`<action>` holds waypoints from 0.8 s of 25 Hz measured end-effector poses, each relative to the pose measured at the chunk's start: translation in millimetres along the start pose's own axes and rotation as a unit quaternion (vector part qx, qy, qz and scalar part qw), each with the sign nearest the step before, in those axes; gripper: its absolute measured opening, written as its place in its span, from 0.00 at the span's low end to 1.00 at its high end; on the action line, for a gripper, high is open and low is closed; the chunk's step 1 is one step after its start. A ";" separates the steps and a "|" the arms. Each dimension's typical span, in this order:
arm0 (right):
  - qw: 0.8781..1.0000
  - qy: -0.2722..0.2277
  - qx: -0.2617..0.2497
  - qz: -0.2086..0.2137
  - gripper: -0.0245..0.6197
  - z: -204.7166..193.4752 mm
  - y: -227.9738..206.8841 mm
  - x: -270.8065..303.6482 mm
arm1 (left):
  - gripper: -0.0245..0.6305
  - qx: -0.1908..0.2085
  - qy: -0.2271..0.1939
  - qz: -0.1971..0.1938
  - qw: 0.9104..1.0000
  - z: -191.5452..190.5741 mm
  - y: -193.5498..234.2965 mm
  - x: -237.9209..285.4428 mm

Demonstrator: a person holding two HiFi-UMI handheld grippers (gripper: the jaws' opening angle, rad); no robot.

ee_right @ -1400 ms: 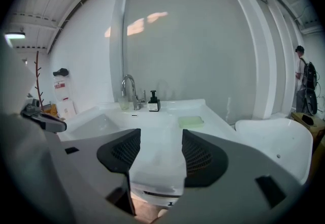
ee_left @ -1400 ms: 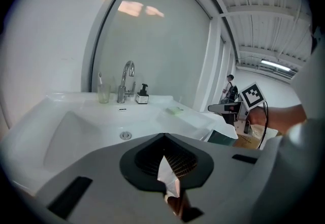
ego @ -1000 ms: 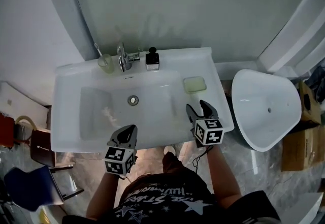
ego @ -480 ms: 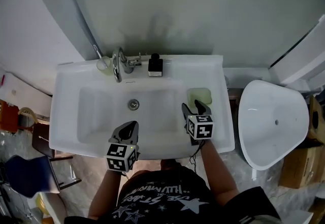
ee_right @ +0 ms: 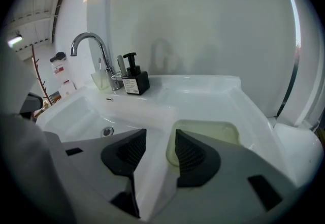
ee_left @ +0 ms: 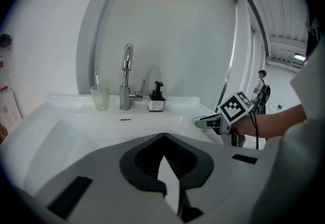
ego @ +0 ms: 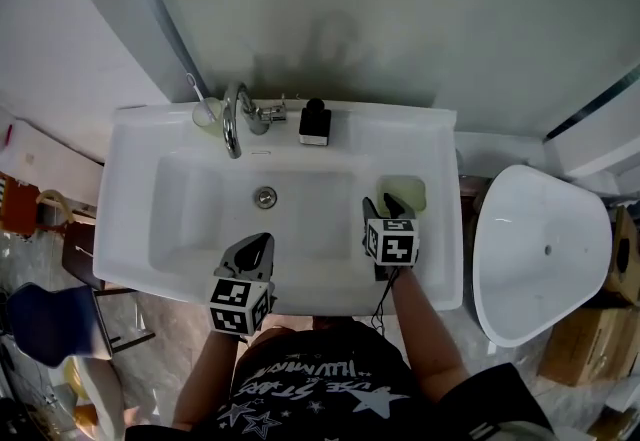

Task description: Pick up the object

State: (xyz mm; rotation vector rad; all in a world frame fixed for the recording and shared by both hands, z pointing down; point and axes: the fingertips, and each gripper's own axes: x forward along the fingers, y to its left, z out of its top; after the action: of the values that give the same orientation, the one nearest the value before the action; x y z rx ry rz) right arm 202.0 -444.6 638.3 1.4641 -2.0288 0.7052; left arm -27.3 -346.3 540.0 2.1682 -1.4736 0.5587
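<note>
A pale green soap dish point(ego: 407, 191) lies on the right deck of the white sink point(ego: 140, 154). In the right gripper view the dish point(ee_right: 213, 132) sits just ahead and to the right of my right gripper point(ee_right: 160, 134), whose right jaw covers its near edge. That gripper point(ego: 384, 208) is open; its jaws have just been closing, with only bare sink deck between them. My left gripper point(ego: 262, 245) hangs over the basin's front rim, and its jaws point(ee_left: 163, 137) meet at the tips with nothing in them.
At the back of the sink stand a chrome faucet point(ego: 236, 116), a cup with a toothbrush point(ego: 206, 113) and a black soap dispenser point(ego: 315, 123). The drain point(ego: 265, 196) is mid-basin. A white toilet point(ego: 545, 249) stands to the right, with chairs at the left.
My right gripper has moved forward and down toward the soap dish, and its jaws have narrowed. The left gripper has shifted slightly forward over the basin rim.
</note>
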 end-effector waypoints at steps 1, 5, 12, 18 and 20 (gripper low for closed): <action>1.000 0.006 -0.001 -0.001 0.33 -2.1 0.0 1.5 | 0.06 -0.003 0.001 0.001 1.000 -0.6 -0.1 0.1; 1.000 0.025 -0.007 -0.011 0.29 -8.6 -0.9 6.2 | 0.06 -0.009 0.003 0.002 1.000 -4.7 0.1 -0.2; 0.998 0.050 -0.015 -0.031 0.26 -15.1 -4.0 10.7 | 0.06 -0.013 0.007 0.001 1.000 -6.5 1.5 -4.2; 0.995 0.069 -0.025 -0.071 0.12 -18.1 -10.5 10.6 | 0.06 -0.009 0.003 0.003 1.000 -7.5 8.6 -8.4; 0.994 0.070 -0.026 -0.079 0.12 -19.2 -14.0 11.8 | 0.06 -0.009 0.003 0.004 1.000 -8.6 10.9 -9.9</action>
State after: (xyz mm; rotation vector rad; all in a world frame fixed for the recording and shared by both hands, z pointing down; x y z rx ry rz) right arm 214.5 -443.3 661.7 1.4831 -1.7899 0.6647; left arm -41.6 -337.4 543.0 2.1461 -1.4782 0.5515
